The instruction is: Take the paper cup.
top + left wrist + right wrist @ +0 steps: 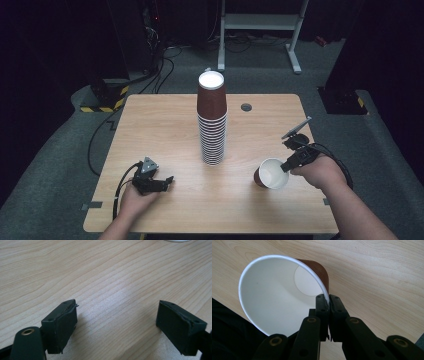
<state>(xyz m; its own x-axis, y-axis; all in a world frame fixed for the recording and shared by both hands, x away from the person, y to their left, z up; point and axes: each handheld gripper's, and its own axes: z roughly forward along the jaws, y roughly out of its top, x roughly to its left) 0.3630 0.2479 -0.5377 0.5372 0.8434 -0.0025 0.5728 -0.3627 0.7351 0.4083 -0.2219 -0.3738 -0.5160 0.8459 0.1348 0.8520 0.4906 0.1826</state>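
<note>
Left gripper of mine rested low over the wooden table, to the left of the tall stack of brown paper cups, its jaws spread wide with bare wood between them. That stack stood upright at the table's middle, white inside showing at its top. Right of the stack, my right gripper was clamped on the rim of a single brown paper cup, tipped with its mouth toward me.
</note>
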